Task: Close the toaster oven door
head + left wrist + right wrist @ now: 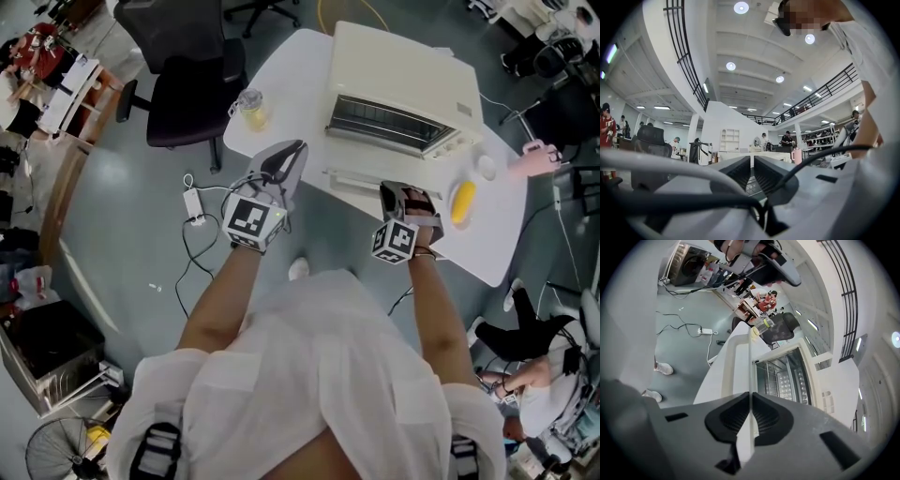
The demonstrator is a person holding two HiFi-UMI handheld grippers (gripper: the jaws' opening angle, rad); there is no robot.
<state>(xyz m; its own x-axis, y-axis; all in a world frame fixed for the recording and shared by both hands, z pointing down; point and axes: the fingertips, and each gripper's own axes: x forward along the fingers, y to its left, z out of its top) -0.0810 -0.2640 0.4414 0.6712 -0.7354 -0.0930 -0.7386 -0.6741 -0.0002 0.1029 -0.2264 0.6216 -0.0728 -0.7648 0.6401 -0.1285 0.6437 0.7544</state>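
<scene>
A cream toaster oven (403,84) stands on the white table (487,253), its cavity with a wire rack (783,376) showing. Its door (352,178) hangs out toward me, partly raised. My right gripper (398,192) is at the door's front edge. In the right gripper view the right gripper (750,413) is shut on that thin white door edge (740,362). My left gripper (286,159) hovers to the left of the door, over the table's near corner, touching nothing. In its own view the left gripper (752,171) points level, shut, with nothing between the jaws.
A jar of yellow liquid (251,108) sits at the table's left corner. A yellow corn cob (462,202) lies right of the door, a small white dish (486,167) behind it. A black office chair (187,84) stands left of the table, with cables and a power strip (195,206) on the floor.
</scene>
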